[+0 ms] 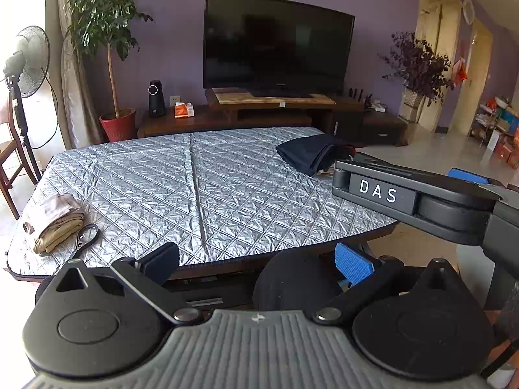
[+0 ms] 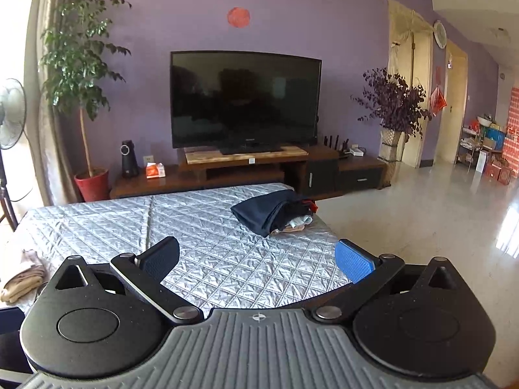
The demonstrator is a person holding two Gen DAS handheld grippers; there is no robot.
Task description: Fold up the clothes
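Our left tongs [image 1: 258, 261] are wide open and hold nothing; they hang just off the near edge of the tabletop [image 1: 201, 175], low and pointing across it. Our right tongs [image 2: 258, 257] are wide open too, with nothing between them, and they sit a bit higher, over the near edge and looking down the silver quilted cover. In the left view we can see the side of the right tool, out past the near right corner of the tabletop. No cloth is being held, so we think we are between clothes: one piece seems done and the next has yet to be picked. A dark blue pile of clothes [image 2: 274, 214] sits at the far right corner, with bits of other colours poking out from under it. A tan folded cloth [image 1: 56, 223] lies at the near left corner, with a small black ring tool [image 1: 86, 235] just beside it. We cannot tell which pile is finished. Next, we think, both tongs must reach to a pile, pinch one piece by its edge, and pull it to the bare middle to lay it flat.
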